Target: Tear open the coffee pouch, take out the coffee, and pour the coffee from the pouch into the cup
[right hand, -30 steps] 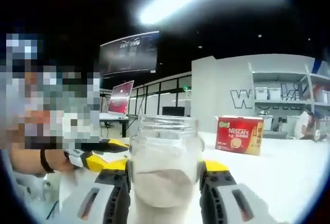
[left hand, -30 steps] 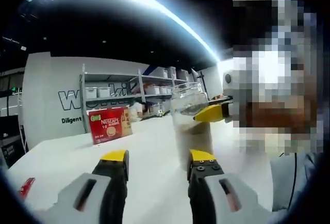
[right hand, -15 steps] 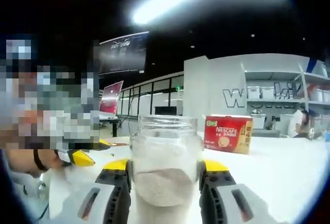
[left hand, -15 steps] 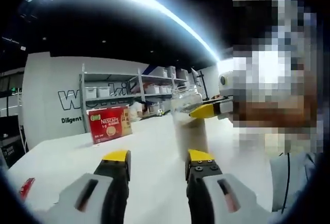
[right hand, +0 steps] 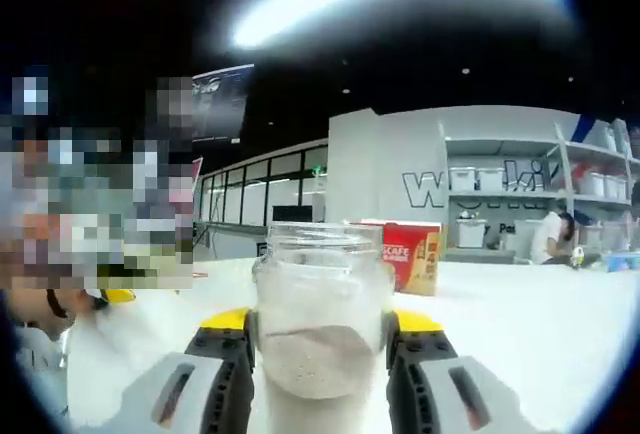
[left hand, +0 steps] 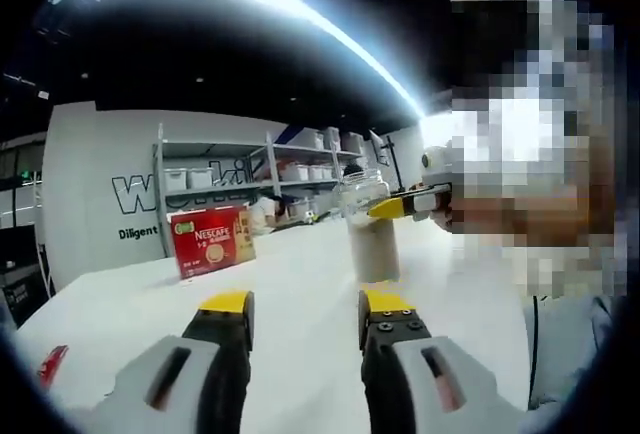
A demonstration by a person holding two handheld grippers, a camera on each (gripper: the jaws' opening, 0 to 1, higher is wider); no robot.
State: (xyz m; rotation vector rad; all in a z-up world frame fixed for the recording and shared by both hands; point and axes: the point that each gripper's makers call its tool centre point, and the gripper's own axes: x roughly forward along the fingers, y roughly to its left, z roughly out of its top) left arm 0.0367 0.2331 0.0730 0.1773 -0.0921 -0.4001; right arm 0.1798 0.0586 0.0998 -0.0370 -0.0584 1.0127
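A clear glass jar [right hand: 320,339], serving as the cup, holds a layer of pale brown coffee powder in its lower part. My right gripper [right hand: 320,322] is shut on it, with a yellow-tipped jaw pressed against each side. In the left gripper view the same jar [left hand: 372,239] sits farther off above the white table [left hand: 300,274], with the right gripper's yellow fingertip [left hand: 392,208] against its neck. My left gripper [left hand: 305,304] stands open with nothing between its jaws. A small red scrap [left hand: 50,362] lies at the table's left edge; whether it is the pouch cannot be told.
A red Nescafe box [left hand: 208,240] stands at the back of the table, and it shows partly behind the jar as a red box [right hand: 415,254] in the right gripper view. Shelving with bins [left hand: 290,174] lines the far wall. A person [right hand: 548,239] stands far off.
The right gripper has carried the jar away from my left gripper, so it looks smaller there. The right gripper view has swung, bringing the red box behind the jar.
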